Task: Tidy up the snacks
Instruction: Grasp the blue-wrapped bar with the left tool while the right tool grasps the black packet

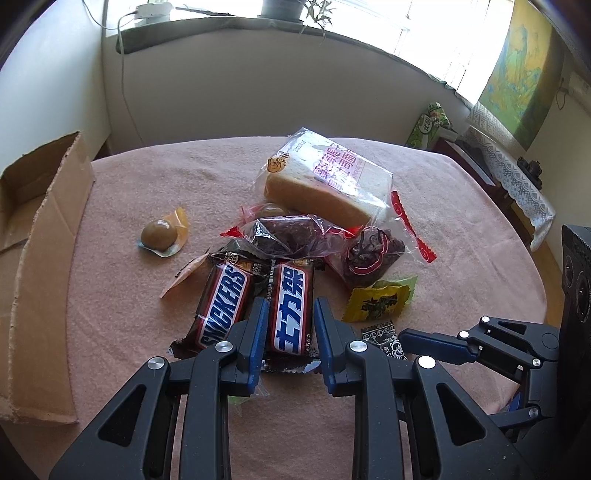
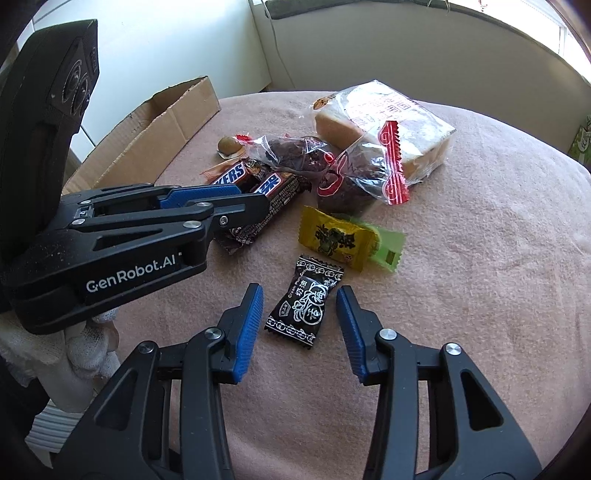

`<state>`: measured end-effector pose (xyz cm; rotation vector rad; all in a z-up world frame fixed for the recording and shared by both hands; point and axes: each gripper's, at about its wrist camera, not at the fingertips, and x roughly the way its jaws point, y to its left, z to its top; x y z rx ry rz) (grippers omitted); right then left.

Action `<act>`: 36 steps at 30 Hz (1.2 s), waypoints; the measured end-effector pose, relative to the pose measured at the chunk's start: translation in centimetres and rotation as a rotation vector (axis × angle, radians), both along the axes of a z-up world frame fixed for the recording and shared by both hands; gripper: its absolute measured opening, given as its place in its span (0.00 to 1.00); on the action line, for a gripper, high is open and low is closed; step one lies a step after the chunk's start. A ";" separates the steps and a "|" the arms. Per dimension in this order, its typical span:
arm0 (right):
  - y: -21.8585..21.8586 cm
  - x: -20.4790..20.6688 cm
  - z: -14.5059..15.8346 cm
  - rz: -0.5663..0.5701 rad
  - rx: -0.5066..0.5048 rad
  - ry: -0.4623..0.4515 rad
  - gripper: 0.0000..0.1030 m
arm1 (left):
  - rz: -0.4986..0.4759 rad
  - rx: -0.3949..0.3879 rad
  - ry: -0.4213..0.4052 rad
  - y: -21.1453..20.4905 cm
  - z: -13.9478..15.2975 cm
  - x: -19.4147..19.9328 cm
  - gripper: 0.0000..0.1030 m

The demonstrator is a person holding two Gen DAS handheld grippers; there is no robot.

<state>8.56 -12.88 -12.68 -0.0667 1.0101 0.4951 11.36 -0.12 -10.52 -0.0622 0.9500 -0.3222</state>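
**Two grippers close in on a heap of snacks**

The left gripper (image 1: 290, 332) has its blue-padded fingers (image 1: 258, 328) spread to either side of a Snickers bar with Chinese lettering (image 1: 291, 314), which lies flat on the pink tablecloth (image 1: 461, 229); whether the pads touch the wrapper cannot be told. Just left of it lies a second Snickers bar (image 1: 221, 310), printed in Latin letters, the two side by side. The right gripper (image 2: 300, 314) stands wide open, its fingers (image 2: 247, 328) flanking a black plum-candy packet (image 2: 304, 302) without gripping it. Near that packet, farther from the gripper, rest a yellow candy packet (image 2: 332, 240) and, tucked partly beneath it, a green one (image 2: 388, 247).

Behind the bars sits a loose pile: two clear bags of dark dried fruit (image 1: 291, 232) with red crimped ends, one leaning against a bagged block of sliced bread (image 1: 325, 184). Apart from the pile, to its left in the left wrist view, a round brown sweet (image 1: 159, 232) lies in an opened orange wrapper. An open cardboard box (image 1: 44, 258) stands along the cloth's left edge. In the right wrist view, a white-gloved hand (image 2: 85, 343) holds the left gripper's handle. A windowsill with a potted plant (image 1: 280, 9) runs along the far wall.
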 end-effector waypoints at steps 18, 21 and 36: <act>0.5 0.5 -0.2 0.019 -0.078 -0.028 0.27 | -0.028 0.034 0.021 -1.6 -1.5 1.2 0.26; 0.5 0.5 -0.2 0.016 -0.074 -0.030 0.27 | -0.024 0.030 0.013 -1.8 -1.4 1.1 0.26; -1.5 -0.9 1.5 -0.012 -0.049 -0.059 0.27 | 0.021 -0.046 -0.036 0.6 0.5 -1.9 0.26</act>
